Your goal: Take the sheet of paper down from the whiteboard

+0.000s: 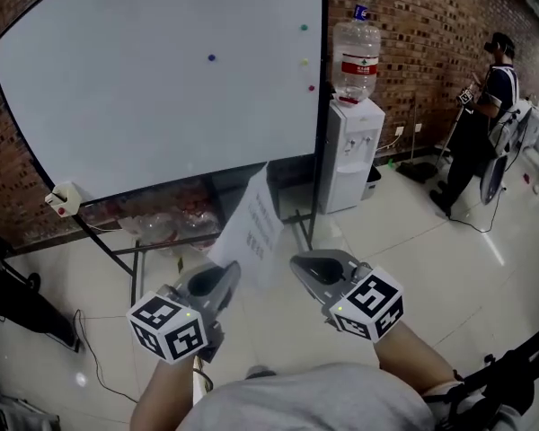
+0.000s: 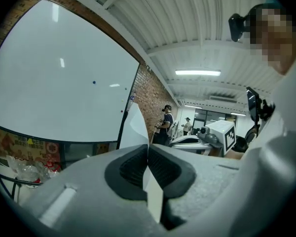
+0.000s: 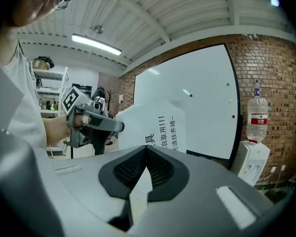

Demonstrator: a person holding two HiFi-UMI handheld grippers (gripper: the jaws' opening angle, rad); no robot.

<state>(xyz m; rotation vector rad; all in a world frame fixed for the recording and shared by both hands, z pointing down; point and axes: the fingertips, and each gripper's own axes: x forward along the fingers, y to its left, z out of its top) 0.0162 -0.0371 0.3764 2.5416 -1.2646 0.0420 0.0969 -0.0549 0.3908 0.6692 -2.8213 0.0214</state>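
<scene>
The printed sheet of paper [image 1: 252,221] is off the whiteboard [image 1: 162,88] and hangs in the air in front of its lower edge, held between both grippers. My left gripper [image 1: 230,275] is shut on the sheet's lower left part, and the paper's edge [image 2: 134,127] runs out from between its pads. My right gripper [image 1: 298,265] is shut on the lower right part, with the printed face [image 3: 160,130] standing up beyond its jaws. Each gripper shows in the other's view: the right gripper [image 2: 207,136] and the left gripper [image 3: 94,124].
A few small magnets [image 1: 211,58] stay on the board. An eraser holder [image 1: 63,197] sits at its lower left corner, above the stand's bars [image 1: 135,259]. A water dispenser [image 1: 351,151] stands to the right, and a person [image 1: 485,119] further right.
</scene>
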